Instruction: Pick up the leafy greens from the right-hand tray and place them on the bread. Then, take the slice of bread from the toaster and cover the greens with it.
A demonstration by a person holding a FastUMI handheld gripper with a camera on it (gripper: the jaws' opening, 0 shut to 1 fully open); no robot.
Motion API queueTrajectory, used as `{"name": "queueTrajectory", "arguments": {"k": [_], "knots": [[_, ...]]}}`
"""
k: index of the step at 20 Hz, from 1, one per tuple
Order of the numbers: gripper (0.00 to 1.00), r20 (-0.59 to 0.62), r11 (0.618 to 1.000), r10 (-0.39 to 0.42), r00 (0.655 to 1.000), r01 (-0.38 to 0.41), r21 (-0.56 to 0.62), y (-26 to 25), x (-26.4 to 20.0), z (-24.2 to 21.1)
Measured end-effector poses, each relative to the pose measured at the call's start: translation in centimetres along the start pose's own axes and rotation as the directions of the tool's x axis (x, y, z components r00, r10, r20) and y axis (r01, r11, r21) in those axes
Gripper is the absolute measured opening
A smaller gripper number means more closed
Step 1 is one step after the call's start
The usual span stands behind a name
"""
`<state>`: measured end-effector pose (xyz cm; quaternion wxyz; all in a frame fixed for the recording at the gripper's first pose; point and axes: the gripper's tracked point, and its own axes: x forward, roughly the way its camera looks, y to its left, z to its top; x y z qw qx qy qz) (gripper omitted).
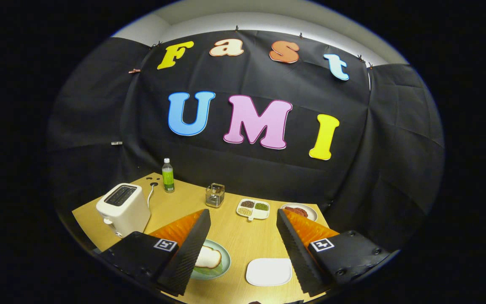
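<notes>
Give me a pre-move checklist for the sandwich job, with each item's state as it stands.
1. Gripper open, nothing between the fingers: ok.
2. Leafy greens waiting on the white tray: not ok, its surface is bare.
3. Bread slice on the round plate by the left finger: ok.
4. Greens on that plate: a green edge peeks out at the slice's near side; whether a second slice lies beneath, cannot tell.
5. Slice standing in the toaster: cannot tell, the slots look dark and nothing sticks up.
</notes>
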<state>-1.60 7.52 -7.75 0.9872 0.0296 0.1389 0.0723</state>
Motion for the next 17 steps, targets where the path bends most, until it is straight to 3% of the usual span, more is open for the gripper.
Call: {"name": "queueTrajectory", "arguments": {"k": [7,17], "knots": [[0.98,0.007,0.999,-0.037,0.999,0.037,-0.01,-1.3,-3.8,-0.4],[0.98,-0.002,0.999,-0.047,0.999,0.047,-0.02,-0.9,-4.5,-0.5]]}}
